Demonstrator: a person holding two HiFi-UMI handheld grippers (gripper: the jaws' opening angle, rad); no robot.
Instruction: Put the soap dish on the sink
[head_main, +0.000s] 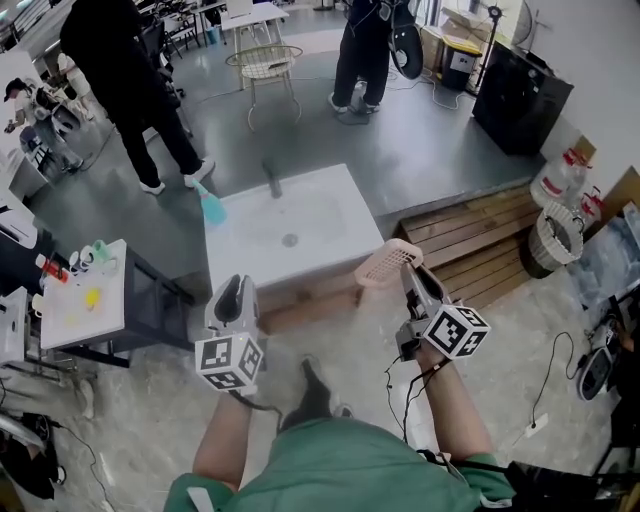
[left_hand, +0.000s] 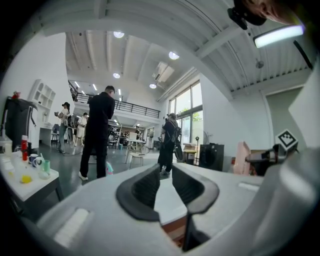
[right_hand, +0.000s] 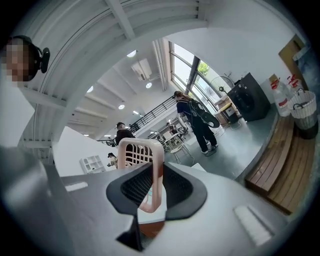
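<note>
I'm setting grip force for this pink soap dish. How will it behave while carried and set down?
The soap dish looks like thin, perforated plastic, so it is probably light and stiff, though it may flex under hard squeezing. The right claw pinches only one edge, so it could pivot or slip. Being flat, it should rest stably on the sink.

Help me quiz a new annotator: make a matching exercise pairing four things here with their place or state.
1 pink slotted plastic soap dish
2 left hand-held gripper
3 white square sink
4 brown wooden pallet

a lying right of the sink
b jaws apart, empty
c clamped in right hand-held gripper
d ahead of both hand-held grippers

Pairs: 1-c, 2-b, 3-d, 4-a
</note>
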